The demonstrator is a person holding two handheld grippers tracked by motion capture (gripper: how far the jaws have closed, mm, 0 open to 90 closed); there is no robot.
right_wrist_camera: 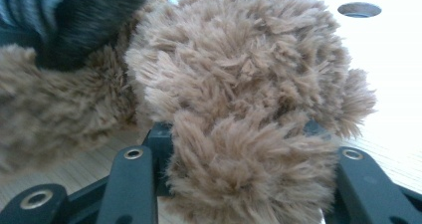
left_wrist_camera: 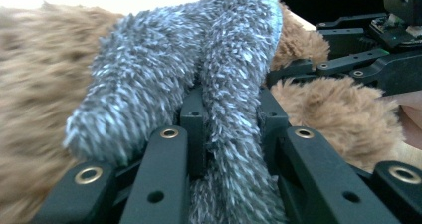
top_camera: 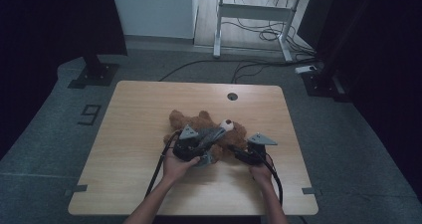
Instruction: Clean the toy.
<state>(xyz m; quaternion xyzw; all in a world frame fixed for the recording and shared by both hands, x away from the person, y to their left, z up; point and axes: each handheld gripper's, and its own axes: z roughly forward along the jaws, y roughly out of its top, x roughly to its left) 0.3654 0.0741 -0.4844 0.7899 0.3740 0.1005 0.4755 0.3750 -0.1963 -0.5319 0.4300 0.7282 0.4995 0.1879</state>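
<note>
the wooden table [top_camera: 124, 149] carries one brown teddy bear [top_camera: 199, 122], which lies near the middle of it, a little toward the person's side; a round cable hole [top_camera: 232, 96] sits in the tabletop beyond the bear; across the bear's body lies a grey fuzzy piece of cloth [left_wrist_camera: 199, 64], which looks like a small scarf or garment, though its exact kind cannot be told; the left gripper [top_camera: 191, 147] is at the near left of the bear, and in the left gripper view its jaws stand almost fully closed and pinch a fold of the grey cloth between them; the right gripper [top_camera: 244, 155] is at the near right of the bear, and in the right gripper view its jaws are nearly closed on a brown plush limb [right_wrist_camera: 249, 174] of the bear, so the toy is pinned in place; the step in hand seems to be pulling the grey cloth along or off the bear; to do it well, the right grip should keep the limb steady and low on the table, while the left one draws the cloth slowly in line with its length, so the fold does not slip out; the pull should stay gentle, because the soft bear can drag after the cloth.
</note>
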